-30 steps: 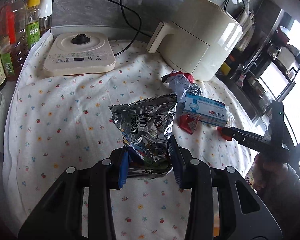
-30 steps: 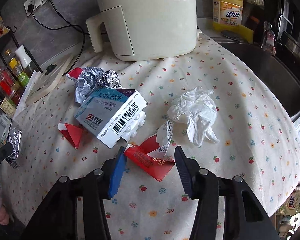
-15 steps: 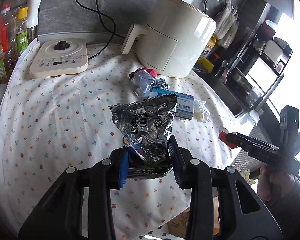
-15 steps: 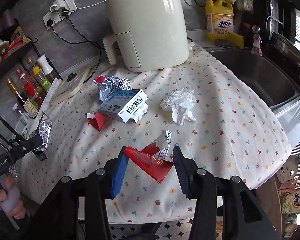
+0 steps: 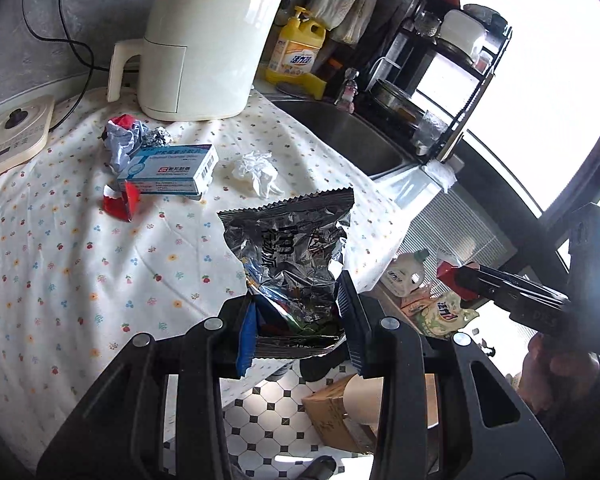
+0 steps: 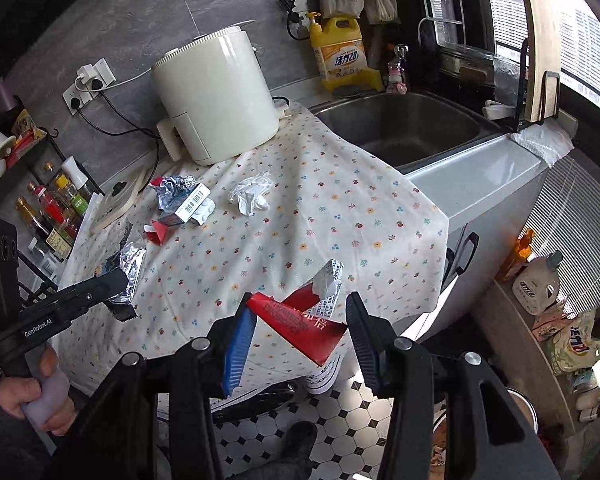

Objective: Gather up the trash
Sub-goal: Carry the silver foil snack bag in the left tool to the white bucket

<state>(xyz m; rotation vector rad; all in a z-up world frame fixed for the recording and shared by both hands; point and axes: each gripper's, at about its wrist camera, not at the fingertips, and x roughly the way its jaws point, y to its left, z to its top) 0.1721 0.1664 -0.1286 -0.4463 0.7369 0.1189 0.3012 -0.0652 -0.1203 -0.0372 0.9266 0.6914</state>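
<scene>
**Ana:** Trash first, nearest the cameras: what is each tool holding?

**Ben:** The left gripper (image 5: 300, 326) pinches the lower end of a crumpled silver snack bag (image 5: 290, 248), which stands up between the blue pads, lifted off the counter near its front edge. The right gripper (image 6: 298, 340) is clamped on a torn red carton piece (image 6: 300, 326) with a white printed flap, held in the air in front of the cloth's hanging edge, above the tiled floor (image 6: 340, 412).

**Ana:** And what lies on the counter beyond them?

**Ben:** On the floral tablecloth (image 5: 80, 260), a small red scrap (image 5: 121, 204) lies just beside a blue-and-white medicine box (image 5: 168, 170). A crushed foil wrapper (image 5: 134, 138) touches the box's far side. A crumpled white tissue (image 5: 256, 172) sits apart, to the right of the box.

**Ana:** Farther back?

**Ben:** A cream air fryer (image 5: 204, 44) stands behind the wrapper, with a flat cream induction cooker (image 5: 14, 136) at the left. To the right, a yellow detergent bottle (image 6: 340, 54) stands at the wall beside the steel sink (image 6: 404, 128).
</scene>
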